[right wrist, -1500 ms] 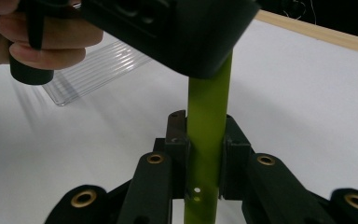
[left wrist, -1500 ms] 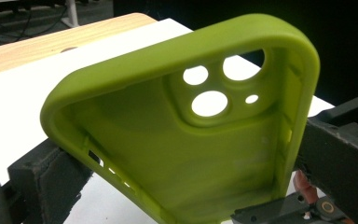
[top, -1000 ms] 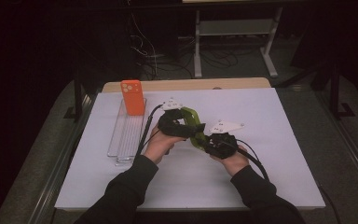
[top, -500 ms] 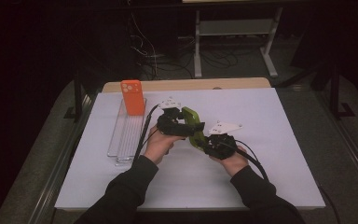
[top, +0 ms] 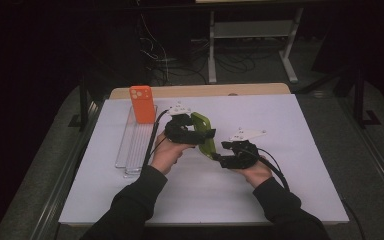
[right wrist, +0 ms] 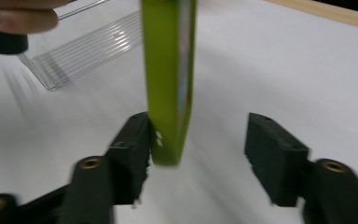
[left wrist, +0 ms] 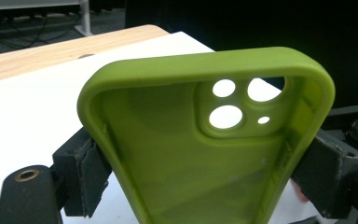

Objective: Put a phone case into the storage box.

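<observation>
A green phone case [top: 206, 136] is held up above the white mat, between both hands. My left gripper [top: 199, 133] is shut on it: in the left gripper view both pads [left wrist: 81, 172] press on the long sides of the case [left wrist: 186, 154], whose hollow inside and camera holes face the camera. My right gripper [top: 219, 159] sits at the case's lower end. Its jaws have just been opening. In the right gripper view the case's end [right wrist: 165, 70] stands edge-on between them, close against the left pad [right wrist: 133, 144] and well apart from the right one.
An orange phone case [top: 142, 103] stands upright at the far end of a clear ribbed rack [top: 135, 145] on the left of the white mat [top: 280, 200]. A wooden strip [top: 200, 91] runs along the mat's back edge. Dark floor and cables lie beyond.
The right gripper's jaws have parted from the lower end of the green case. Both hands stay about where they were, and the left gripper keeps its hold.
</observation>
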`<state>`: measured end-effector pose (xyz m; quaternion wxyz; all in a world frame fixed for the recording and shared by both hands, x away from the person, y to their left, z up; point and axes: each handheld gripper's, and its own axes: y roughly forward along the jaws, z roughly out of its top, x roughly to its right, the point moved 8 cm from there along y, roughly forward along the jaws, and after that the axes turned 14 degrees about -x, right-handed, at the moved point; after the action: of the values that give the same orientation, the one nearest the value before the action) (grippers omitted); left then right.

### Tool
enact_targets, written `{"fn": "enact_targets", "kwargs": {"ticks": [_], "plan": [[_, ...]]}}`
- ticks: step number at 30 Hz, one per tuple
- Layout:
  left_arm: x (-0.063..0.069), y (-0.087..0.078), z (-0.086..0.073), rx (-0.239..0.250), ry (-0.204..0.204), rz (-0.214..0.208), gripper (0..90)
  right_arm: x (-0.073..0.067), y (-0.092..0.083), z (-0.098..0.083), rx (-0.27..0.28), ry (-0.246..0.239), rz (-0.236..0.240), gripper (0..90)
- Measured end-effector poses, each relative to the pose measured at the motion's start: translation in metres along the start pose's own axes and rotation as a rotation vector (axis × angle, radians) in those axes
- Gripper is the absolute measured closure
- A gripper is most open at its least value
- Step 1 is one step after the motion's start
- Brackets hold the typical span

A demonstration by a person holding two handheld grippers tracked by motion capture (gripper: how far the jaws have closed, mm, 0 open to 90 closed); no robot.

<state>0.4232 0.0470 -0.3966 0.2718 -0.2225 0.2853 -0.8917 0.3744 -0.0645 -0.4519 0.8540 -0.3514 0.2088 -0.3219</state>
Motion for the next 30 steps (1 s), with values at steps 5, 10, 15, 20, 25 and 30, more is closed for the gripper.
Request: {"fn": "enact_targets", "kwargs": {"ticks": [5, 10, 15, 20, 25, 30], "plan": [[-0.008, -0.006, 0.004, 0.008, -0.004, 0.034, 14.7, 0.016, -0.003, -0.008, -0.030, -0.001, -0.074, 19.3], [-0.015, -0.015, 0.011, 0.022, -0.006, 0.069, 14.7, 0.021, -0.003, -0.022, -0.054, -0.030, -0.081, 9.7], [-0.020, -0.029, 0.019, 0.039, -0.001, 0.097, 14.7, 0.019, -0.008, -0.036, -0.069, -0.045, -0.062, 1.0], [-0.025, -0.045, 0.027, 0.046, 0.010, 0.123, 14.7, 0.018, -0.015, -0.046, -0.065, -0.053, -0.061, 0.2], [-0.036, -0.060, 0.034, 0.049, 0.015, 0.164, 14.7, 0.020, -0.023, -0.058, -0.058, -0.052, -0.071, 0.0], [-0.051, -0.078, 0.039, 0.070, -0.003, 0.201, 14.7, 0.020, -0.030, -0.071, -0.058, -0.029, -0.055, 0.0]]}}
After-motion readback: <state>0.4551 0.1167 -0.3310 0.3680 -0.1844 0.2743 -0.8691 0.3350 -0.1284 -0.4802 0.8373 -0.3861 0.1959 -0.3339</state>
